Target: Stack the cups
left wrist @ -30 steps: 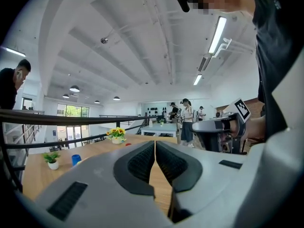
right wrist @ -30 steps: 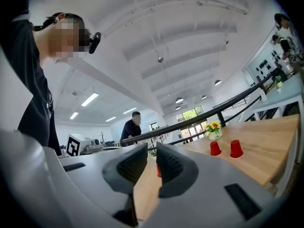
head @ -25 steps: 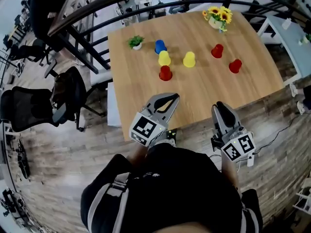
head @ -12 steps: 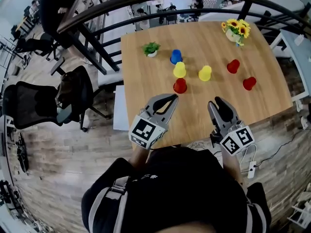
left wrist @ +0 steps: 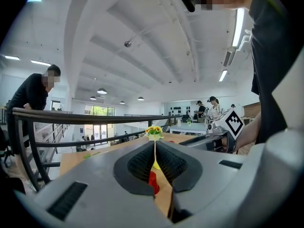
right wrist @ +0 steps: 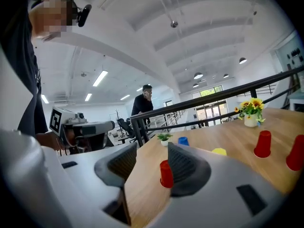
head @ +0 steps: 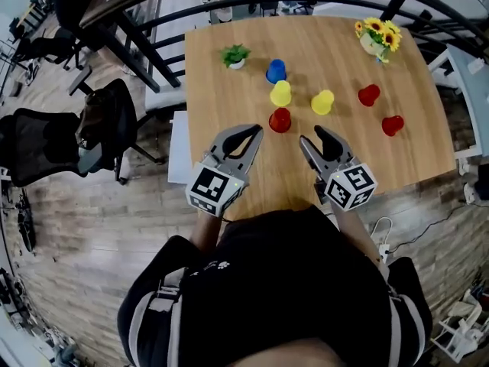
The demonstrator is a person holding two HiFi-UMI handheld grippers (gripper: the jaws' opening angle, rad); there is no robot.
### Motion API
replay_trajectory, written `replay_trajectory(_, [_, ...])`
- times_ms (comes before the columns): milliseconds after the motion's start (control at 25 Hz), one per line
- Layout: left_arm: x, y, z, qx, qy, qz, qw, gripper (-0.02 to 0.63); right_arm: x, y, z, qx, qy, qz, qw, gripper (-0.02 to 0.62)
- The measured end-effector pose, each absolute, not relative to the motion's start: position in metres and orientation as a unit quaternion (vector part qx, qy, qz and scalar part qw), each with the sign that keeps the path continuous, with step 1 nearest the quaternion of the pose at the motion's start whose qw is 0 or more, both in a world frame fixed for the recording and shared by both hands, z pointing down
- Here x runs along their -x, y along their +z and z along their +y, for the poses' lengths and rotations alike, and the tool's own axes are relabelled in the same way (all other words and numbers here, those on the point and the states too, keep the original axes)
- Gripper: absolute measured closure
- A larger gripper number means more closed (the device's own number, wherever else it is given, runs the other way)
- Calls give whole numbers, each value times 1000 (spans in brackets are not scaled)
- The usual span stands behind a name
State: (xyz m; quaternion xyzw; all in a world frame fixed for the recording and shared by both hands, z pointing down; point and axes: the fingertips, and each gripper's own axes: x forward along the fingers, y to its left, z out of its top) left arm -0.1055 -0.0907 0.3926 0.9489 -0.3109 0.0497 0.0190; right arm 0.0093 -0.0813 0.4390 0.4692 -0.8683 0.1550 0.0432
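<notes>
Both grippers have moved forward over the table [head: 229,105] edge: left gripper [head: 252,131] jaws together, right gripper [head: 315,138] jaws apart (both empty), the nearest red cup [head: 280,119] standing just ahead between them.

The pale wooden table [head: 221,105] shows a smooth, matt grain, the small red plastic cup [head: 280,119] at six o'clock of the cup cluster looks smooth and faintly glossy, and the matt grey plastic left gripper [head: 255,131] and right gripper [head: 313,136] carry ribbed pads [right wrist: 183,167].
</notes>
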Motion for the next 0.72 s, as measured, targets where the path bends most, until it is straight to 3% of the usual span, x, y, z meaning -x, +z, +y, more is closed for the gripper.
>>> replay_trajectory(280, [123, 405, -104, -933, 65, -352, 33, 588, 14, 489, -125, -439, 155, -877, 119, 336])
replay_trajectory(720, [156, 420, -117, -909, 69, -407, 58, 588, 27, 543, -169, -422, 143, -873, 200, 314])
